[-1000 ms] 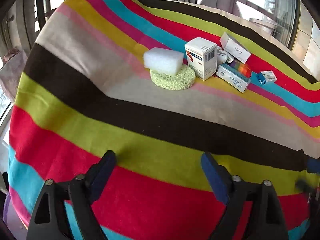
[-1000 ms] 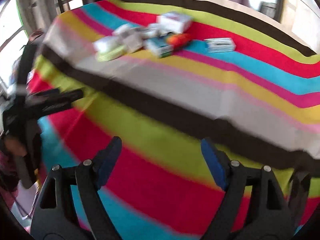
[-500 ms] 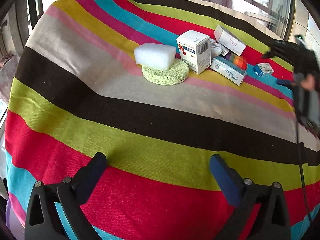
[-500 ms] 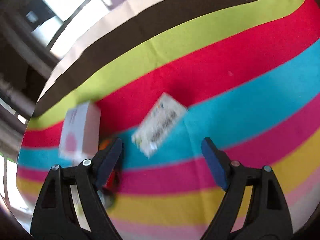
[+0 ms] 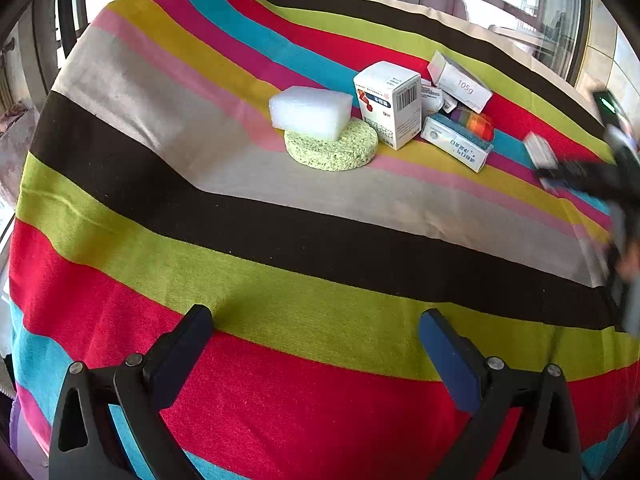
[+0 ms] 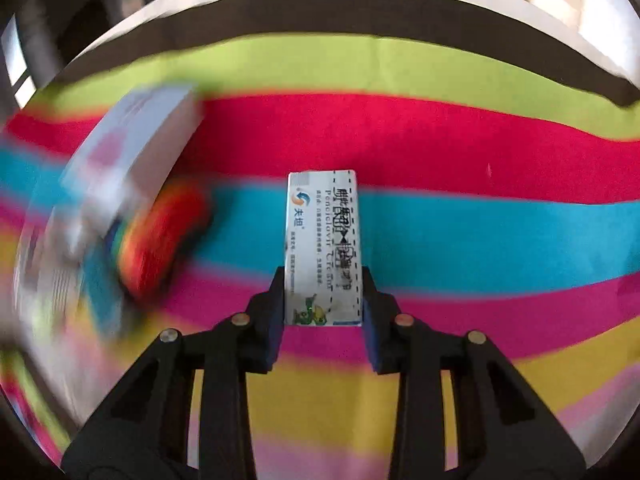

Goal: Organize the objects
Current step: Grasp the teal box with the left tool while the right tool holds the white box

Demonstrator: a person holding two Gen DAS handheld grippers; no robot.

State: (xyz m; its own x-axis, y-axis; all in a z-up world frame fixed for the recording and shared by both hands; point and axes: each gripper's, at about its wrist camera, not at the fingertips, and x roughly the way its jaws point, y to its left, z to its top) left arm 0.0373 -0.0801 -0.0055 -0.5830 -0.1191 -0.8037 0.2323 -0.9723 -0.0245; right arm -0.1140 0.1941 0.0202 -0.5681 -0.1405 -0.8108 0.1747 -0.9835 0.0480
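In the right wrist view my right gripper [image 6: 322, 276] is shut on a small white and blue medicine box [image 6: 322, 240], its pads pressing both long sides. The box stands over the blue stripe. In the left wrist view that gripper [image 5: 560, 168] is a blur at the right edge, with the small box [image 5: 540, 152] at its tips. My left gripper [image 5: 314, 316] hangs open over the near green and red stripes, with nothing between its fingers. A white foam block [image 5: 310, 112] rests on a round green sponge [image 5: 332, 148].
A white barcode carton [image 5: 390, 102], a box marked 105g [image 5: 460, 82], a long teal and white box [image 5: 456, 142] and a rainbow-coloured item [image 5: 476, 122] cluster right of the sponge. The rainbow item [image 6: 160, 236] lies just left of my right gripper. A striped cloth [image 5: 280, 240] covers the table.
My right gripper swept across the table to the small medicine box and shut on it. My left gripper opened a little wider and stayed in place.
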